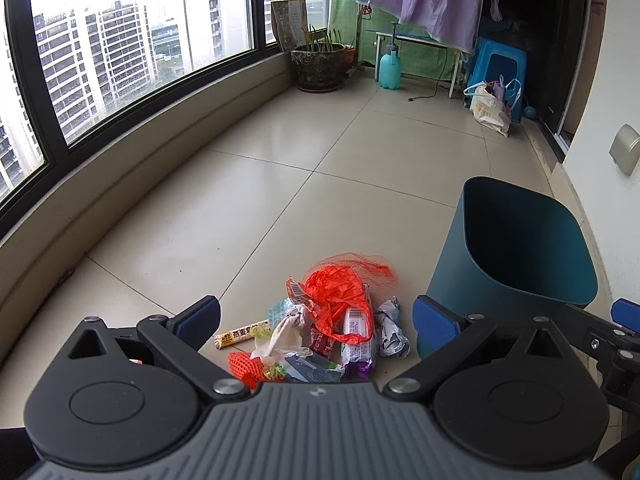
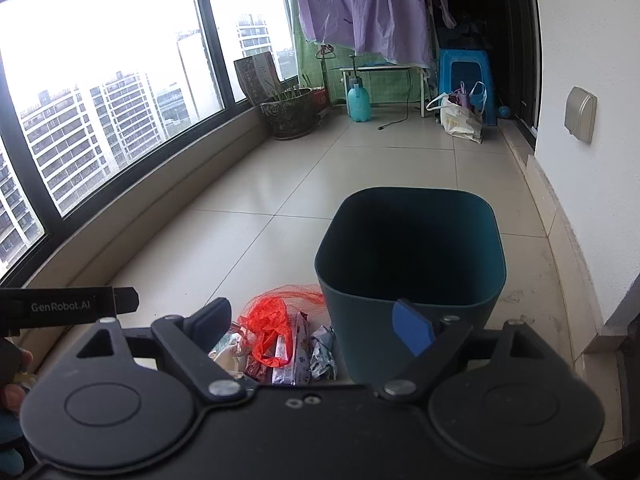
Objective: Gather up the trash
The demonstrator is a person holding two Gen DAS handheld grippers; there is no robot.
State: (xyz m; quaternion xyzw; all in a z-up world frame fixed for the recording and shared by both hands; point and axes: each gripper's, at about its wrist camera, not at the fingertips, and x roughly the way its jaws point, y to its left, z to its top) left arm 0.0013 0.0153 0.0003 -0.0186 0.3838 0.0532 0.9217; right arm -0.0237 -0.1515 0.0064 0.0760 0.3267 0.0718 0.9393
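Observation:
A pile of trash lies on the tiled floor: an orange net bag [image 1: 344,292], snack wrappers [image 1: 358,336], a yellow bar wrapper [image 1: 242,334] and crumpled paper [image 1: 392,328]. A dark teal bin [image 1: 508,260] stands upright just right of it. My left gripper [image 1: 316,320] is open and empty, hovering over the pile. In the right wrist view the net bag [image 2: 272,312] and wrappers [image 2: 296,352] lie left of the bin [image 2: 408,264]. My right gripper [image 2: 316,328] is open and empty, close in front of the bin.
A curved window sill [image 1: 120,184] runs along the left. A wall with a socket cover [image 2: 580,114] is on the right. Far back stand a plant pot [image 1: 318,64], a teal sprayer [image 1: 390,66], a white bench, a blue stool [image 1: 500,64] and a bag [image 1: 488,108].

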